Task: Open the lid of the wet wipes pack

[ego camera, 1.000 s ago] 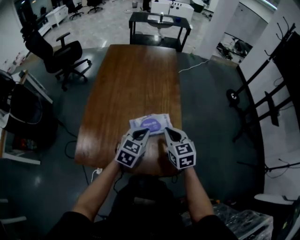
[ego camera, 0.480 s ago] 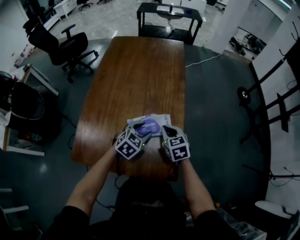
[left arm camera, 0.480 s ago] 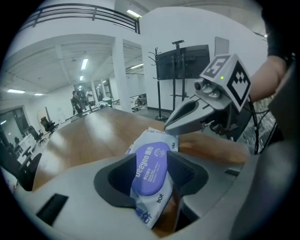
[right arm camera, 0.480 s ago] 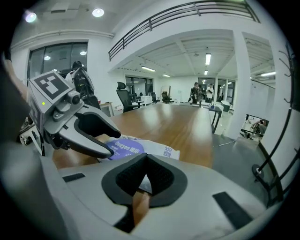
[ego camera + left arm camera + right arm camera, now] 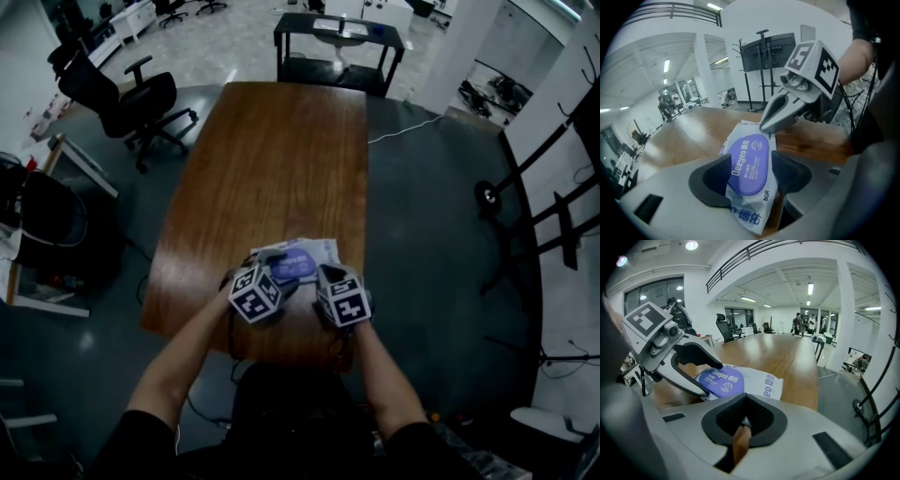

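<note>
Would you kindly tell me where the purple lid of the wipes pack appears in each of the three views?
Head view: lid just below centre, near the table's close end.
Left gripper view: lid low centre, large.
Right gripper view: lid left of centre.
Shared landmark: the wooden table under the pack.

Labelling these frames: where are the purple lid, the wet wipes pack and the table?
purple lid (image 5: 749, 164): left gripper view, lid's middle.
wet wipes pack (image 5: 759, 380): right gripper view, white wrapper.
table (image 5: 272, 159): head view, bare top.
</note>
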A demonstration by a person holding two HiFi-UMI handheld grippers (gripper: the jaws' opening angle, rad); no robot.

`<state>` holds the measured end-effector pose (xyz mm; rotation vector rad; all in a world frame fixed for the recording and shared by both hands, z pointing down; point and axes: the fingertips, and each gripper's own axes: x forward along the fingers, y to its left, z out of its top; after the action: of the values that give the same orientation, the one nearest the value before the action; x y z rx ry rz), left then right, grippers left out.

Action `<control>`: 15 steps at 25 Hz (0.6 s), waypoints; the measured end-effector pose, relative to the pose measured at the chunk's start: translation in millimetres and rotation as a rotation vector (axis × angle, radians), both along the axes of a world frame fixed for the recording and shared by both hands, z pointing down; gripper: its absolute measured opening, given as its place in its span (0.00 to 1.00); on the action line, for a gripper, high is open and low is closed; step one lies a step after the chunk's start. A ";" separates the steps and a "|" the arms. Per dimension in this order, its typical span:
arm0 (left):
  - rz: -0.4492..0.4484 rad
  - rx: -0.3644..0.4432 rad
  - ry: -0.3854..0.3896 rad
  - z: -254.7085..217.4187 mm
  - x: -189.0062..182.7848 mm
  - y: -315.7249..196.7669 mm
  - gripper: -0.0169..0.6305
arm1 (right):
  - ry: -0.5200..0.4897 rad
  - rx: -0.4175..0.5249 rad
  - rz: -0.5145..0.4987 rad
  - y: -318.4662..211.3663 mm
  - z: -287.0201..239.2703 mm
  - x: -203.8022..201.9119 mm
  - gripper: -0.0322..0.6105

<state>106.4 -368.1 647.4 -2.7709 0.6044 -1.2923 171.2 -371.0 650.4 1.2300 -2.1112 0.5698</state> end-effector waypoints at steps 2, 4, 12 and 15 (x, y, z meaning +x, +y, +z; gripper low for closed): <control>0.007 0.016 -0.036 4.6 0.8 -1.9 0.45 | 0.005 -0.008 -0.012 0.2 1.7 -1.6 0.07; 0.019 0.037 -0.068 7.4 1.5 -3.4 0.45 | 0.014 -0.016 -0.026 -0.2 2.7 -3.6 0.07; 0.011 -0.065 -0.071 10.4 0.0 -5.9 0.41 | -0.028 -0.066 -0.050 0.1 2.4 -8.4 0.07; 0.004 -0.134 -0.051 8.5 -0.6 -6.4 0.40 | -0.010 -0.056 -0.041 -3.1 8.8 -0.5 0.07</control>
<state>105.8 -374.6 655.9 -2.8306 0.5276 -1.4498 170.7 -374.1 659.2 1.1527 -2.1094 0.6138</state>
